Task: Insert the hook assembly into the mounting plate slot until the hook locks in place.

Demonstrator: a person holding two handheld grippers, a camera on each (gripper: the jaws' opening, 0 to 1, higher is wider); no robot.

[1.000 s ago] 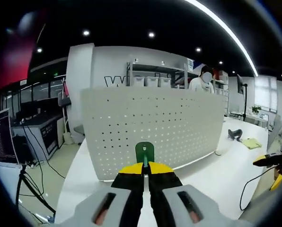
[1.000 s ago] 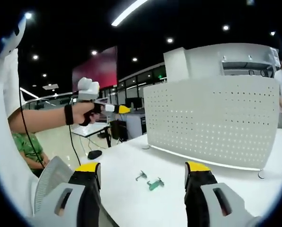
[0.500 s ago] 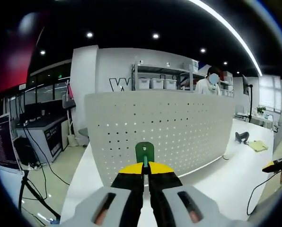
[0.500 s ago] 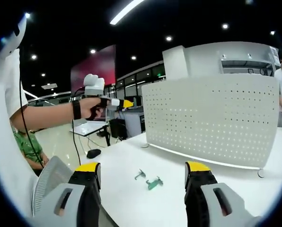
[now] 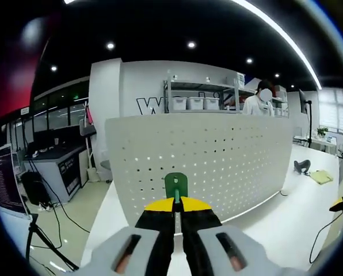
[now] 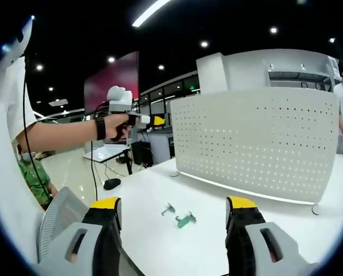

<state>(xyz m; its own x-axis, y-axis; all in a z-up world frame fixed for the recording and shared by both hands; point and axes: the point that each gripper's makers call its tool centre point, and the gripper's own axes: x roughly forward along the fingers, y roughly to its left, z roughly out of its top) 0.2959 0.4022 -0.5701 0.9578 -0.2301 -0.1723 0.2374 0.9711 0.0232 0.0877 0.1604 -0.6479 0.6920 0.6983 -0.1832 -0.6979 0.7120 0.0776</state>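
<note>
Left gripper view is showing the left gripper (image 5: 176,202) with its yellow-tipped jaws clenched on a green hook assembly (image 5: 176,185), the green tab sticking up past the tips. It is pointing at the white perforated mounting plate (image 5: 217,155), which is standing upright on the white table (image 5: 275,221); whether the hook is touching the plate yet, cannot tell. Behind the plate, shelving with white bins (image 5: 194,103) is standing against a wall, and a person (image 5: 259,102) is standing near it. Right gripper view is showing the right gripper (image 6: 172,211) low over the table with its jaws spread wide, holding nothing. Between the jaws, on the tabletop, a grey hook (image 6: 168,209) and a green hook (image 6: 185,219) are lying just beside each other, well in front of the plate (image 6: 258,144). At left in this view, the person's hand (image 6: 115,123) is holding the left gripper (image 6: 154,120) raised in the air, its tip near the plate's left edge.
</note>
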